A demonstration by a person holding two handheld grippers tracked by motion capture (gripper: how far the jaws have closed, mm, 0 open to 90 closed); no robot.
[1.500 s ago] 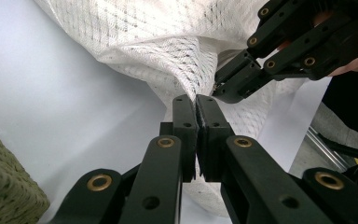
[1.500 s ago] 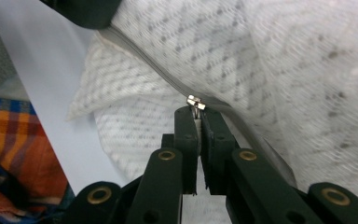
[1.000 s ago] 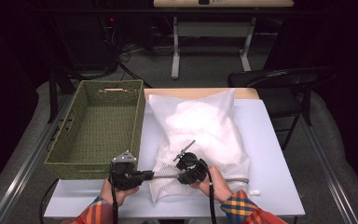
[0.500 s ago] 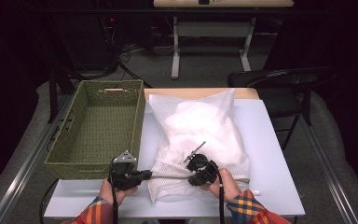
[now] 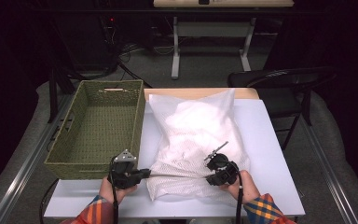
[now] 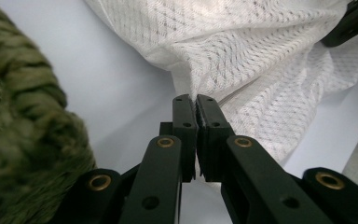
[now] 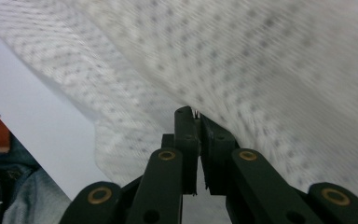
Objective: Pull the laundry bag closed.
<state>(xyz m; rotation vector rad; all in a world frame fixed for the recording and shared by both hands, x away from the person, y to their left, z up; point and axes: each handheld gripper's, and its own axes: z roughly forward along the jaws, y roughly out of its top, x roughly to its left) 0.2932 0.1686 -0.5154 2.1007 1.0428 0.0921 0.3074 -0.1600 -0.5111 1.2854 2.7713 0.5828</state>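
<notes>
Room: dark around the edges, grey floor, a black chair at the right and a pale-legged desk at the back; the work sits on a white rectangular table [image 5: 270, 154].
Thing in hand: a large white mesh fabric bag [image 5: 196, 130], stuffed plump like a pillow, lying lengthwise on the table with its long axis running away from the person.
Neighbour: an olive-green woven rectangular basket [image 5: 98, 130] just beside the bag's left flank, nothing visible inside it.
Left gripper [image 5: 144, 173]: at the bag's near left corner, jaws pinched tight on a fold of the mesh; the left gripper view shows cloth [image 6: 242, 70] gathered right at the closed tips.
Right gripper [image 5: 213, 178]: on the near edge further right, jaws likewise clamped on mesh [image 7: 261, 70].
Key relation: both grips lie on the same near short edge, a taut line [image 5: 177, 175] of the edge drawn between them, crosswise to the bag's length; the bag's bulk lies wholly beyond the tips.
Nearer the basket: the left hand, almost at its near corner.
Judgement: any lift or pull would start from this near edge, and the basket lies leftward.
</notes>
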